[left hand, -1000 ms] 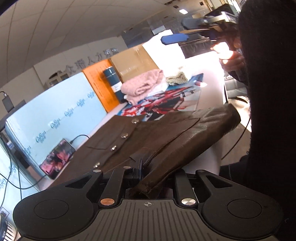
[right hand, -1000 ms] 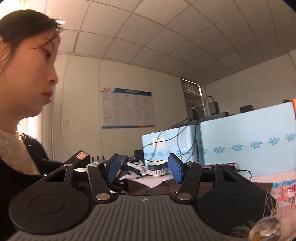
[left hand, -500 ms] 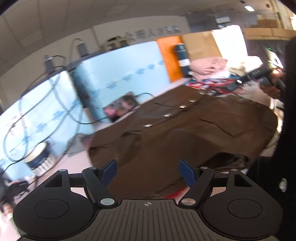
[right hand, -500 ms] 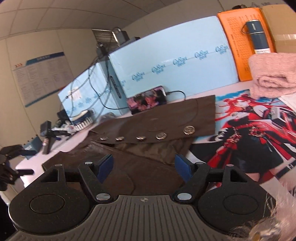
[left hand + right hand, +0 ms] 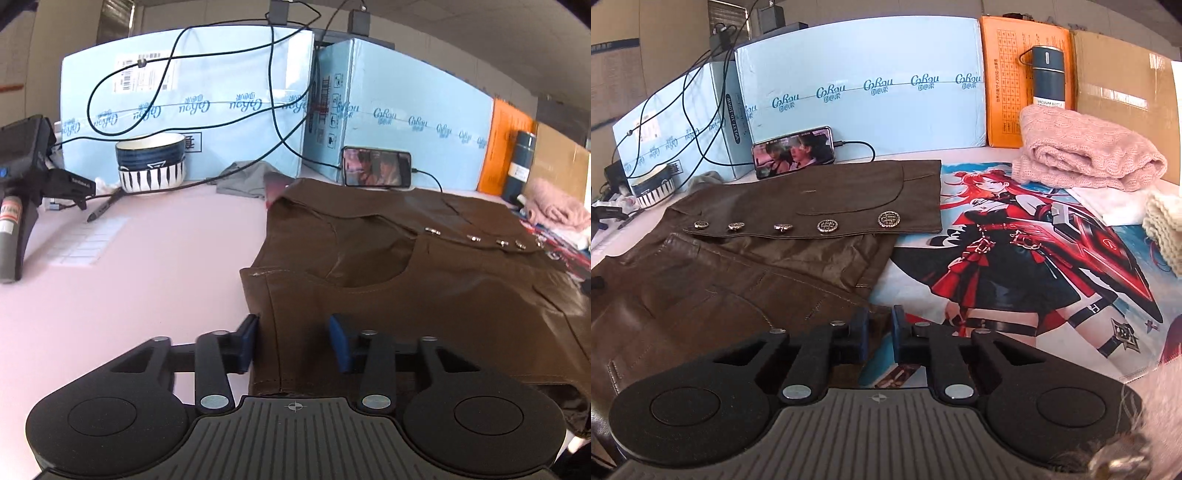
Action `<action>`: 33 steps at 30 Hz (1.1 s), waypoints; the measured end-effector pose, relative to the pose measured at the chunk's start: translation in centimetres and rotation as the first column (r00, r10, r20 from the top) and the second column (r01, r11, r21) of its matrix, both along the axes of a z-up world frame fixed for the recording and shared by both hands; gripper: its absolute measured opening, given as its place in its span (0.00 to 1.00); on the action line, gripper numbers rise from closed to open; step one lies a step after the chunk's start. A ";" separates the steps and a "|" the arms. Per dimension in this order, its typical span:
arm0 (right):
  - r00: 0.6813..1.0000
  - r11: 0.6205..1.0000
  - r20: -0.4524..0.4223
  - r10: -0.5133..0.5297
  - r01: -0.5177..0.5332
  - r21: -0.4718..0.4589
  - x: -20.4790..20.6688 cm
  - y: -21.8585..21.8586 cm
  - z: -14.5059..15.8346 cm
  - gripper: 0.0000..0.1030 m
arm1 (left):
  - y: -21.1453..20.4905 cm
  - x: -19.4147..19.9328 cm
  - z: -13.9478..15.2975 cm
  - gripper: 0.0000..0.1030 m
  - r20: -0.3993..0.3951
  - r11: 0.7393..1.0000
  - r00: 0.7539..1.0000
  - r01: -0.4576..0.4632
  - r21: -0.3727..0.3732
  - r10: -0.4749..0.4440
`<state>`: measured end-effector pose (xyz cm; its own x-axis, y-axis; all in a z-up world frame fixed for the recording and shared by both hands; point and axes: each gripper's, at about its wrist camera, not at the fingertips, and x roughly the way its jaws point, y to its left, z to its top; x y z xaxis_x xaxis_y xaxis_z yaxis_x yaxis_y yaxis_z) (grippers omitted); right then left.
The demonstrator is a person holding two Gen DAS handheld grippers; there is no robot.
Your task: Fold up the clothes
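Brown leather jacket lies spread across the pale counter, filling the right and centre of the left wrist frame, its buttoned front toward a propped phone. Slippage looks the main risk: the stiff, glossy hide could slide out of a shallow pinch, or drag onto the printed mat at right and bunch. The left hand-held gripper stands wide apart, straddling the jacket's near corner without clamping it. The right hand-held gripper, low in its frame, is nearly together at the hem edge; whether leather sits between its pads cannot be told.
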<state>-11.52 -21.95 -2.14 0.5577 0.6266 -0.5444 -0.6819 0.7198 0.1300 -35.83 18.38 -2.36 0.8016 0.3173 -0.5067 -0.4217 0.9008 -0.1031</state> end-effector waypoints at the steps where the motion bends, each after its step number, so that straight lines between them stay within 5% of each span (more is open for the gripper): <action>1: 1.000 1.000 0.010 -0.002 0.002 -0.004 0.0 0.1 0.0 0.08 | -0.2 -0.1 0.0 0.16 0.013 1.000 1.000 0.003 -0.011 -0.003; 7: 0.994 0.998 0.101 -0.040 0.045 -0.045 1.9 1.5 0.6 0.05 | -2.5 0.2 0.7 0.13 0.045 0.996 0.995 0.088 -0.013 -0.087; 10: 0.995 0.999 0.103 -0.021 0.024 -0.026 3.4 2.1 1.2 0.05 | -2.7 -0.2 1.2 0.20 0.015 0.998 0.999 0.043 0.040 -0.043; 13: 0.995 0.999 0.097 0.024 -0.021 -0.038 4.2 3.5 1.1 0.05 | -2.7 -0.5 2.1 0.39 -0.002 0.987 0.997 -0.071 0.143 0.072; 15: 0.994 0.997 0.106 0.038 -0.030 -0.072 4.3 4.5 0.8 0.05 | -3.0 -0.3 3.2 0.64 0.029 0.967 0.989 -0.148 0.207 0.145; 19: 0.993 0.998 0.116 0.030 -0.023 -0.063 4.3 4.4 0.9 0.07 | -3.6 0.9 5.5 0.81 0.155 0.972 0.983 -0.126 0.197 0.096; 21: 0.992 0.998 0.128 -0.013 0.019 -0.053 4.4 3.9 1.1 0.17 | -4.6 2.5 5.8 0.83 0.159 0.980 0.987 -0.046 0.195 0.015; 23: 0.991 0.999 0.129 0.023 -0.020 -0.030 3.9 3.5 1.2 0.38 | -5.8 4.2 5.7 0.83 0.152 0.975 0.985 0.046 0.217 -0.080; 25: 0.988 0.996 0.126 0.084 -0.084 -0.004 3.2 3.1 1.2 0.47 | -7.4 5.3 5.1 0.83 0.147 0.950 0.973 0.128 0.284 -0.175; 28: 0.977 0.983 0.126 0.175 -0.180 0.035 2.1 2.5 1.2 0.75 | -8.8 5.9 4.4 0.83 0.145 0.923 0.949 0.224 0.313 -0.279; 33: 0.937 0.937 0.133 0.322 -0.336 0.099 0.4 1.6 1.3 0.85 | -11.6 4.8 3.2 0.90 0.070 0.807 0.871 0.418 0.418 -0.487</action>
<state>-11.11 -20.38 -0.88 0.3629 0.8412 -0.4008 -0.8929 0.4370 0.1088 -31.02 6.83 0.89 0.9621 0.0354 -0.2705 0.0358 0.9666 0.2539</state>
